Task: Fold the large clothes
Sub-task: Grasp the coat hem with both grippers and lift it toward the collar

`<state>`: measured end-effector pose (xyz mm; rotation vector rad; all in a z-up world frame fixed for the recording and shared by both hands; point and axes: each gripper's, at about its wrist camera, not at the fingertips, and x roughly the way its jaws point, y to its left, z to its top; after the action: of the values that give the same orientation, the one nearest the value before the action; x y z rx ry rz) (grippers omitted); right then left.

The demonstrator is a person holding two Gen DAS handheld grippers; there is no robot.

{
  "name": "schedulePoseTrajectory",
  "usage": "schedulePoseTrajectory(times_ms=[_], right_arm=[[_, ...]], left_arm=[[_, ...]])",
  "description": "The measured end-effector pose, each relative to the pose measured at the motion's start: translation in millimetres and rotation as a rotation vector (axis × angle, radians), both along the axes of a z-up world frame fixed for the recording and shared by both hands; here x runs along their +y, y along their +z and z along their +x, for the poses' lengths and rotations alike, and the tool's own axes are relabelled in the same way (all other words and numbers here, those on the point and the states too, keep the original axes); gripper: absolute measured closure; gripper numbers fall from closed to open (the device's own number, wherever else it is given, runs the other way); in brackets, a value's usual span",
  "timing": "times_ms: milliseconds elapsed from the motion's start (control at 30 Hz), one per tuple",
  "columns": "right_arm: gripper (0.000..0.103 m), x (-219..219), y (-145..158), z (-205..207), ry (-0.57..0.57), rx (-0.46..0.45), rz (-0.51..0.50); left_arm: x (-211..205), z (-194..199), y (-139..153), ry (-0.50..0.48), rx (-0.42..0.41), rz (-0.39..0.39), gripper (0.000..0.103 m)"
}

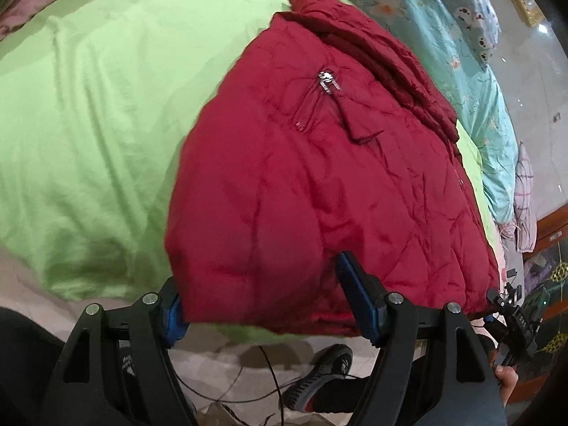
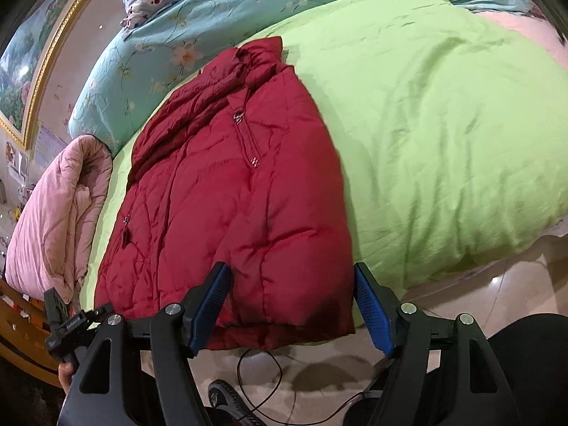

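Green bedding (image 2: 443, 113) covers the bed, and my red puffy jacket (image 2: 230, 191) lies on it, its bottom edge at the near side. Both my left hand-held gripper (image 1: 261, 305) and right hand-held gripper (image 2: 293, 305) are spread wide, holding nothing. I should pinch both near corners evenly, then fold away from me.

A green quilt (image 2: 443, 124) covered the bed; beyond it lay a floral blanket (image 2: 149, 53), below it glossy floor tiles (image 2: 497, 284).
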<state>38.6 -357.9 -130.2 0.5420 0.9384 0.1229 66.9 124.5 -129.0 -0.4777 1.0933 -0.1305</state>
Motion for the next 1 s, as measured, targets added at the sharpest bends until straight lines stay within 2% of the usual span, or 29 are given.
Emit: schedulePoseTrajectory(times_ms=[67,133,167,200,233,300,433,733,1000], right_arm=[[0.034,0,-5,2,0.009,0.005,0.036],[0.052,2,-4,1,0.020,-0.004,0.025],[0.064,4,-3,1,0.032,-0.009,0.025],[0.073,5,-1,0,0.040,-0.018,0.028],[0.077,7,2,0,0.051,-0.029,0.027],[0.083,12,9,0,0.070,-0.045,0.005],[0.086,22,25,0,0.099,-0.079,-0.050],[0.088,25,67,3,0.113,-0.191,-0.029],[0.089,29,109,25,0.125,-0.321,-0.027]], left_arm=[[-4,0,1,-0.016,-0.013,0.017,0.034],[-7,0,3,-0.040,-0.027,0.022,0.061],[-8,0,4,-0.047,-0.030,0.013,0.067],[-8,0,7,-0.053,-0.039,0.005,0.079],[-9,-1,11,-0.058,-0.049,0.004,0.083],[-11,-2,20,-0.069,-0.074,0.010,0.087],[-14,-1,40,-0.082,-0.117,0.013,0.089],[-26,12,101,-0.101,-0.279,0.057,0.092],[-18,42,132,-0.076,-0.350,0.058,0.093]])
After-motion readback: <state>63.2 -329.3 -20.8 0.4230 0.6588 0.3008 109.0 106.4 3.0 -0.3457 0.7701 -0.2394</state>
